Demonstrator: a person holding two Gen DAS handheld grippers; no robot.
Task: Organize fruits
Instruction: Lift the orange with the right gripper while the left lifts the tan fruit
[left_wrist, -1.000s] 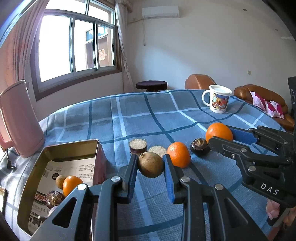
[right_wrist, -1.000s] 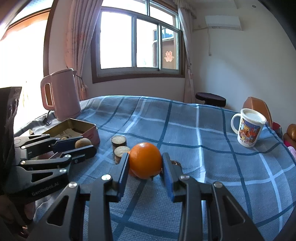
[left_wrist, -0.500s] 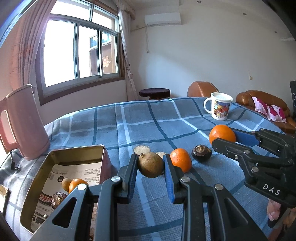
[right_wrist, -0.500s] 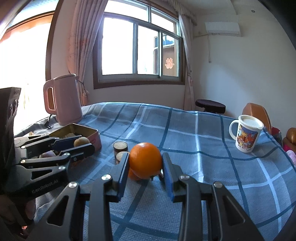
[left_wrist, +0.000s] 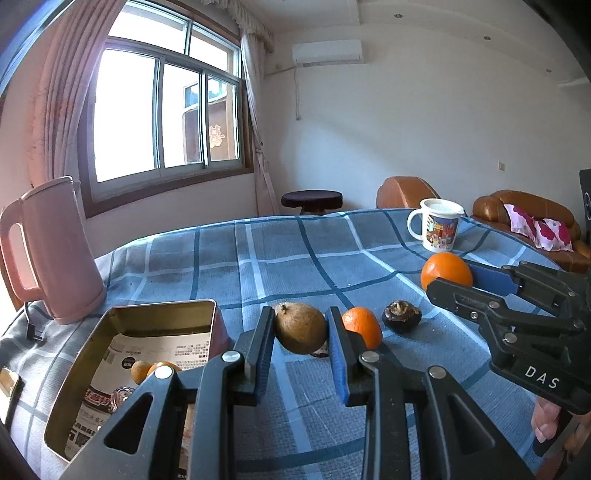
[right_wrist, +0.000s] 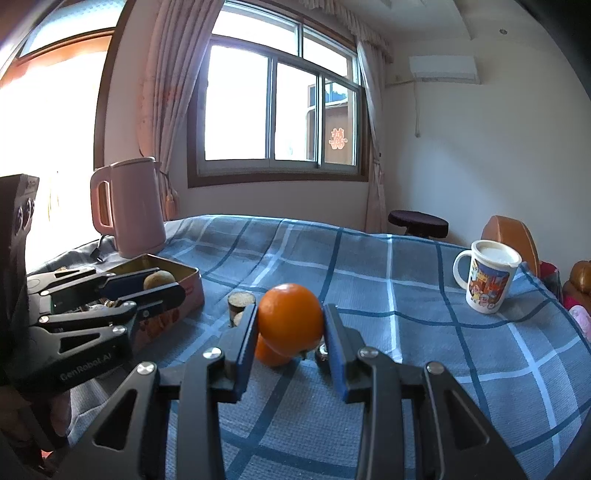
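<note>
A smooth round orange (right_wrist: 290, 317) is clamped in the right hand-held gripper (right_wrist: 290, 328) and a matt brown, egg-shaped fruit (left_wrist: 300, 327) in the left hand-held gripper (left_wrist: 300, 332), both carried above the cloth-covered counter (left_wrist: 295, 258). The open metal tin (left_wrist: 155, 314), paper-lined and already holding small fruits, lies at 8 o'clock of the brown fruit in the left view. Either rounded fruit could be squeezed out of the flat pads, or clipped on the tin's hard rim and dropped onto the small orange (left_wrist: 362, 326) and dark knobbly fruit (left_wrist: 402, 316) below.
</note>
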